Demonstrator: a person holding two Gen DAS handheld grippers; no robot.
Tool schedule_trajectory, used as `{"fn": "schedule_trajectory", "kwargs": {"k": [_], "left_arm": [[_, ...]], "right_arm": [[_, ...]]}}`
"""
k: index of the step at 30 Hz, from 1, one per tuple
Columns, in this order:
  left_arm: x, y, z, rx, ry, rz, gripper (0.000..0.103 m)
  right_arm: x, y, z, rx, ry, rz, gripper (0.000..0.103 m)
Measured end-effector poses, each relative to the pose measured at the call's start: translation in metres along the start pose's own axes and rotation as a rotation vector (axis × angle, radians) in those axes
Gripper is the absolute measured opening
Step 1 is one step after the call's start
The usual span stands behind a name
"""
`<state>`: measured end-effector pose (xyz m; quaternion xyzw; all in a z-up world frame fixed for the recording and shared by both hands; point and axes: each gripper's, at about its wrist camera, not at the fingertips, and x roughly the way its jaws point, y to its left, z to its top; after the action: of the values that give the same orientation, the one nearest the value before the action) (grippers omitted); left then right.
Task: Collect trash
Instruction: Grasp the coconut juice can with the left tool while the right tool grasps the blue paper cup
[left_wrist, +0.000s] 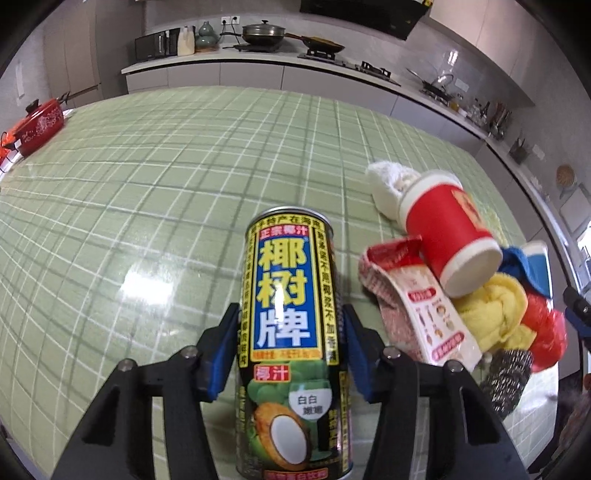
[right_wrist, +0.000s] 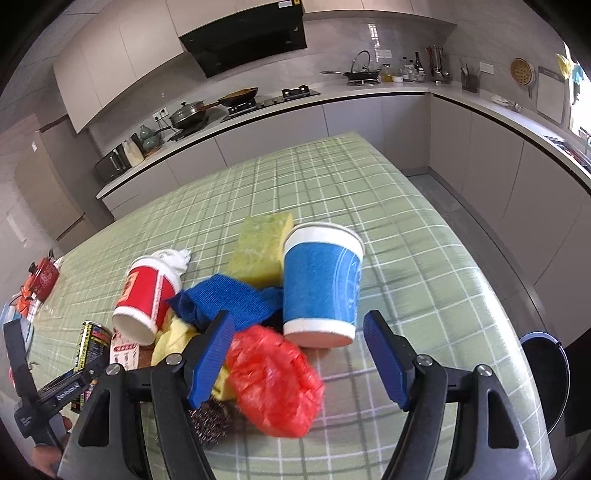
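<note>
My left gripper (left_wrist: 290, 325) is shut on a tall coconut juice can (left_wrist: 290, 332), black with yellow and blue print, held upright over the green checked table (left_wrist: 147, 184). Right of it lie a red paper cup (left_wrist: 443, 236) on its side, a snack wrapper (left_wrist: 417, 310), a yellow cloth (left_wrist: 487, 314) and a steel scourer (left_wrist: 506, 376). My right gripper (right_wrist: 301, 352) is open and empty above a red plastic bag (right_wrist: 273, 387), just short of a tilted blue paper cup (right_wrist: 319, 284). The can (right_wrist: 90, 347) shows at the left there.
A yellow-green sponge (right_wrist: 258, 251), a blue cloth (right_wrist: 229, 299) and a white crumpled tissue (right_wrist: 173, 256) lie in the pile. A red pot (left_wrist: 38, 125) stands at the table's far left. A bin (right_wrist: 546, 373) stands off the table's right edge. Kitchen counters lie beyond.
</note>
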<state>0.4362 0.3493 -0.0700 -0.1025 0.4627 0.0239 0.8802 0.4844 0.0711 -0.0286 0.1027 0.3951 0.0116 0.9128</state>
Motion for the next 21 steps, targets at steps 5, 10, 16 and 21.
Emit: {"fn": "schedule_trajectory", "kwargs": {"k": [5,10,16,21], "left_arm": [[-0.009,-0.002,0.014,-0.014,-0.056,-0.018,0.054],[-0.010,-0.007,0.023,-0.005,-0.076,-0.025,0.054],[-0.009,-0.011,0.023,0.009,-0.074,-0.024,0.054],[-0.012,-0.013,0.023,0.015,-0.081,-0.020,0.054]], "right_arm": [[0.017,-0.011,0.011,0.032,0.018,-0.010,0.074],[0.041,-0.016,0.023,0.054,0.050,-0.007,0.074],[0.071,-0.018,0.025,0.058,0.111,-0.004,0.074],[0.079,-0.019,0.024,0.061,0.108,0.004,0.064]]}}
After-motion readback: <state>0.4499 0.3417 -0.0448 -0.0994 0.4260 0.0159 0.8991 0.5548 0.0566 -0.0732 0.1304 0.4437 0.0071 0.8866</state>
